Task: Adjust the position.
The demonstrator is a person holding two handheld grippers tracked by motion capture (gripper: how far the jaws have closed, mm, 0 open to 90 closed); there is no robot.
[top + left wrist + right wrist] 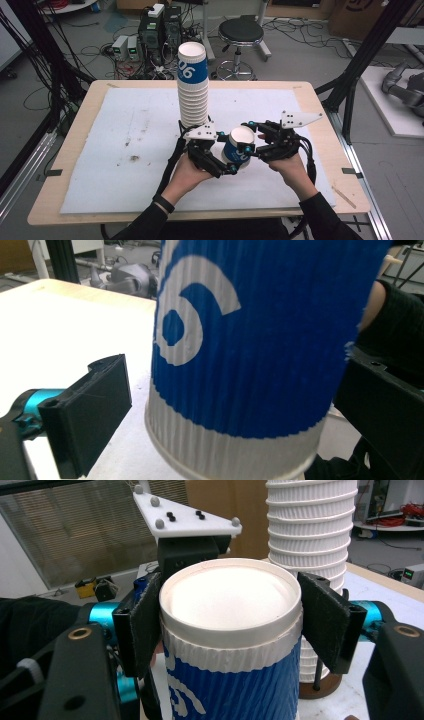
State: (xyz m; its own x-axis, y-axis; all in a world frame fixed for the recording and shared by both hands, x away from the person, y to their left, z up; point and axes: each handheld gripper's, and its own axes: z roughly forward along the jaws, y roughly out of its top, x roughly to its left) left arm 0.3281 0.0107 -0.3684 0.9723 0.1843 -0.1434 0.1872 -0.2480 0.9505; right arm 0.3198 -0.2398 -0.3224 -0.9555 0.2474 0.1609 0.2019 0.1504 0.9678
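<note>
Blue-and-white paper cup inverted, base up, held between both claws over the white surface. Right claw clamped on it near the base. Left claw jaws flank the cup; contact unclear. Tall cup stack just behind.

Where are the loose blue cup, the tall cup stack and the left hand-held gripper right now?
loose blue cup [238, 148], high view, on its blue side wall.
tall cup stack [193, 97], high view, on the white ribbed rims midway up.
left hand-held gripper [227, 162], high view, between its fingertips at the cup.
</note>
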